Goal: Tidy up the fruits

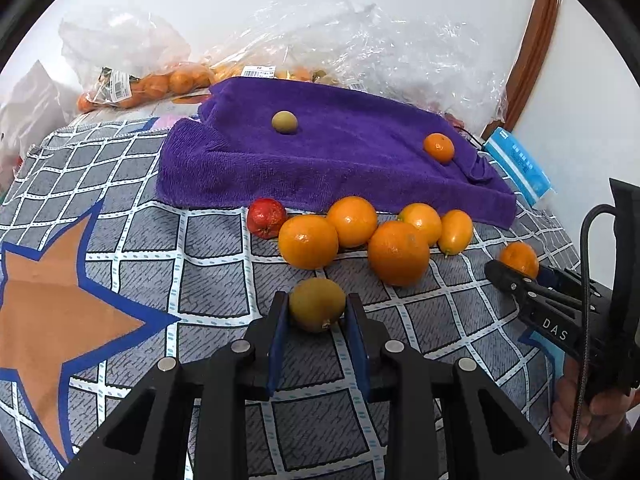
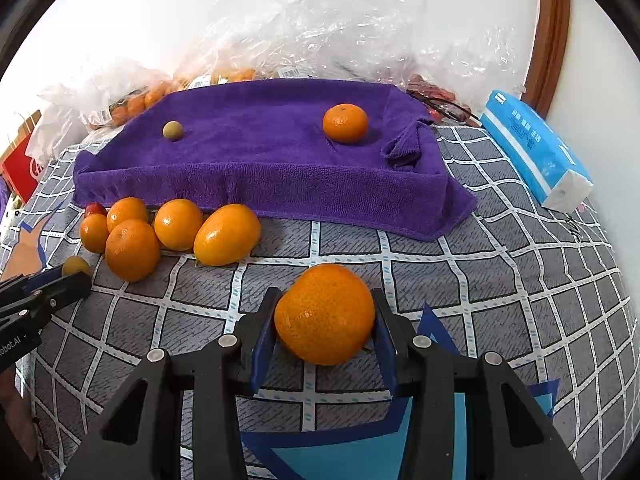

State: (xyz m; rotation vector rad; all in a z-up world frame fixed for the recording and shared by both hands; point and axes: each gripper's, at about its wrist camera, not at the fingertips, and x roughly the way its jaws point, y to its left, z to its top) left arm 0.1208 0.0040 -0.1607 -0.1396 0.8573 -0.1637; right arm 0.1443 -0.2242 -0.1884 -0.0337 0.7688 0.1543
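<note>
Left wrist, tool (image 1: 317,312) gripping greenish fruit (image 1: 317,305), perhaps

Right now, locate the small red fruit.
In the left wrist view, the small red fruit sits left of the orange pile, against the purple towel's front edge.

A home: patterned tablecloth (image 2: 500,280), bagged fruit (image 1: 152,84), tissues (image 2: 536,152).

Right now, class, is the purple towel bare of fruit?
No: a mandarin and a small greenish fruit sit apart on the purple towel.
</note>
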